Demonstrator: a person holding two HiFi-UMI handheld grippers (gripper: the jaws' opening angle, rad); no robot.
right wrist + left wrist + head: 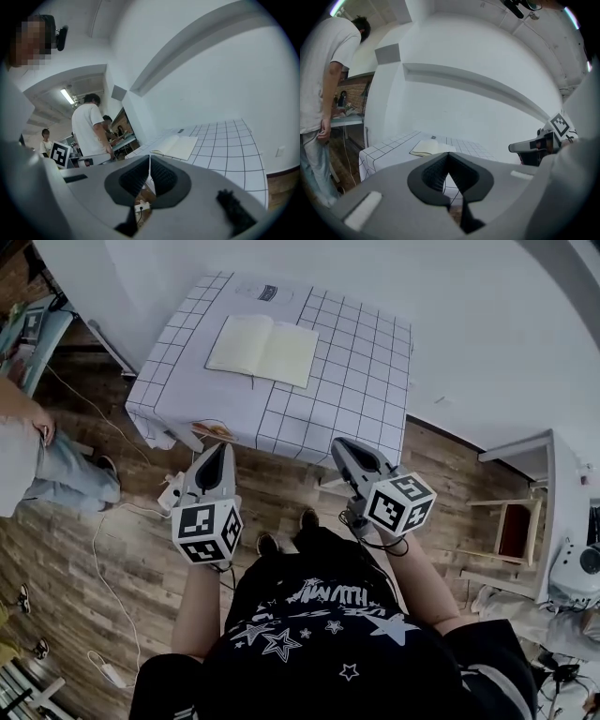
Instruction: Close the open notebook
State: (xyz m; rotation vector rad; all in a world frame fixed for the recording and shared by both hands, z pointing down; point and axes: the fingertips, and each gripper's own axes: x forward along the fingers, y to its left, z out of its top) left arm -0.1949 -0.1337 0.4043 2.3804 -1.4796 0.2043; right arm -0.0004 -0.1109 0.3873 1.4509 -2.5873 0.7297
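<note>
The notebook (264, 350) lay open on the checked desk (347, 399), left of centre toward its far edge. Just short of the near edge, the left hand-held gripper (217, 450) and right hand-held gripper (339, 444) hung above the wooden floor (112, 521), jaws closed and empty.

I wear a black tee (323, 629) printed with white stars and lettering, its short sleeves striped white at the cuffs, and dark shoes (267, 543). My left gripper (217, 450) and right gripper (339, 443) are grey wedge shells with black ribbed pads (435, 172). Each carries a white cube (207, 529) of black square markers.
</note>
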